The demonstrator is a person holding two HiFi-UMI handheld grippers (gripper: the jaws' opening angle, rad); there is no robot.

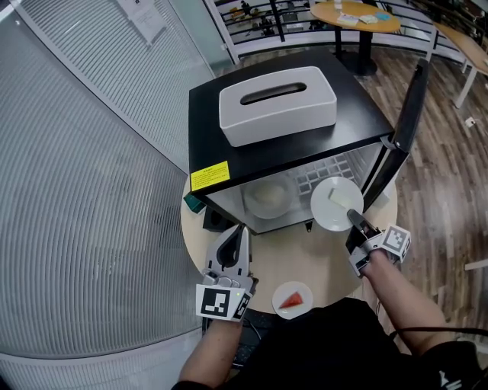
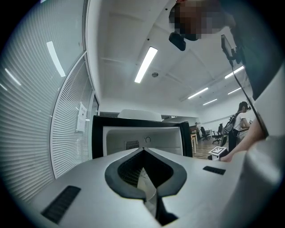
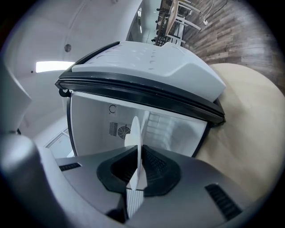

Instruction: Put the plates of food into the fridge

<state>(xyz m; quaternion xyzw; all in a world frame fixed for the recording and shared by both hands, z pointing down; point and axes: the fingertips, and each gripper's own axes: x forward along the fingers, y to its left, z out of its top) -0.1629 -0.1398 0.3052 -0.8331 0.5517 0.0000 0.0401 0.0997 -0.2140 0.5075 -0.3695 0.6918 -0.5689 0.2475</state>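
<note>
A white plate (image 1: pixel 336 203) with a pale piece of food hangs in front of the open fridge (image 1: pixel 229 175), level with its right half. My right gripper (image 1: pixel 355 218) is shut on the plate's near rim. In the right gripper view that plate (image 3: pixel 135 138) stands edge-on between the jaws of the right gripper (image 3: pixel 137 156). A second white plate (image 1: pixel 268 196) sits inside the fridge at the left. A small plate with a red watermelon slice (image 1: pixel 292 299) lies on the table's near edge. My left gripper (image 1: pixel 239 231) is shut and empty, low in front of the fridge; in its own view the left gripper (image 2: pixel 143 153) points at the fridge opening.
The black mini fridge stands on a round wooden table (image 1: pixel 305 259), its door (image 1: pixel 409 114) swung open to the right. A white tissue box (image 1: pixel 277 104) rests on top. A ribbed glass wall (image 1: pixel 84 190) runs close on the left. Another round table (image 1: pixel 354 15) stands far behind.
</note>
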